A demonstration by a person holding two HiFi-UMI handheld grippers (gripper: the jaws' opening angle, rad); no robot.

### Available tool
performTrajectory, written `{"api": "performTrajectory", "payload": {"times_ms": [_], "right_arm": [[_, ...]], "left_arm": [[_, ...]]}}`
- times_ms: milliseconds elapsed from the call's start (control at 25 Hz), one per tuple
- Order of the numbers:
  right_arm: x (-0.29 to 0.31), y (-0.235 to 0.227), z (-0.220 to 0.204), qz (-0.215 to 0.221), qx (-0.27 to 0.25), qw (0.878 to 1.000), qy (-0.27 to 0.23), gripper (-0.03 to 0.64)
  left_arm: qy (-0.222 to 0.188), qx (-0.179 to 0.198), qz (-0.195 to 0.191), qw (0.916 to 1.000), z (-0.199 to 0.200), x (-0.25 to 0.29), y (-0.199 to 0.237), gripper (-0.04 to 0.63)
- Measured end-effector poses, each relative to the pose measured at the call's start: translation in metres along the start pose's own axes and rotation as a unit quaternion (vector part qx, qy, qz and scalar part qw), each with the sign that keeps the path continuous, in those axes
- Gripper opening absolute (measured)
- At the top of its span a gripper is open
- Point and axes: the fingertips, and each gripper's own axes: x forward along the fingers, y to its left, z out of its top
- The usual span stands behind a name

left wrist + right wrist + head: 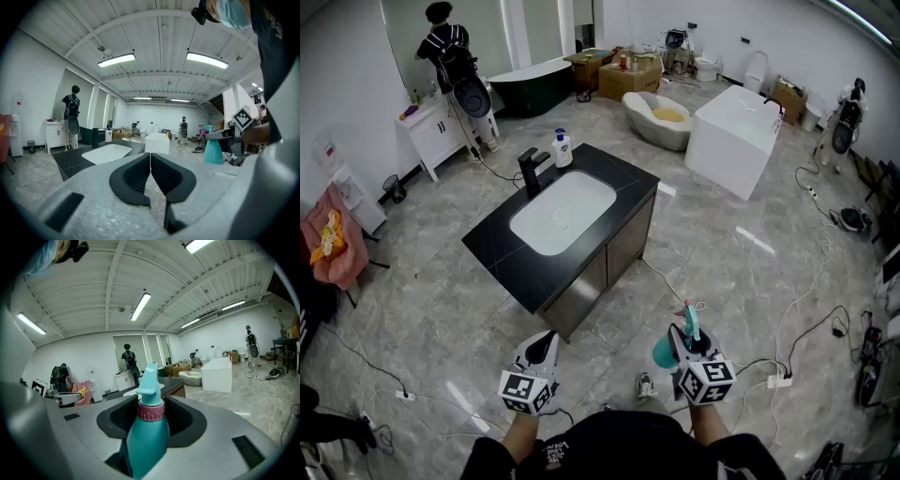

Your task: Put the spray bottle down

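Observation:
A teal spray bottle with a pink collar and teal trigger head stands upright between my right gripper's black pads, which press on its neck and shoulders. In the head view the spray bottle shows at the lower right, with the right gripper held above the floor, well short of the black vanity counter with its white sink. My left gripper hangs beside it at the lower left; its black pads meet with nothing between them. The left gripper view also catches the spray bottle off to the right.
On the counter stand a black faucet and a white soap bottle. Beyond are a white box, a tub, cardboard boxes and a person at a white cabinet. Cables trail over the marble floor.

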Motion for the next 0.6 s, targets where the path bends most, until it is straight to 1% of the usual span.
{"api": "performTrajectory", "payload": {"times_ms": [360, 600], "right_arm": [[0.001, -0.009, 0.003, 0.015, 0.006, 1.0, -0.004, 0.184], [0.012, -0.026, 0.016, 0.031, -0.003, 0.999, -0.016, 0.184]], "left_arm": [[0.006, 0.007, -0.028, 0.9996, 0.009, 0.024, -0.031, 0.02], [0.009, 0.005, -0.029, 0.9995, 0.011, 0.05, -0.048, 0.02]]}}
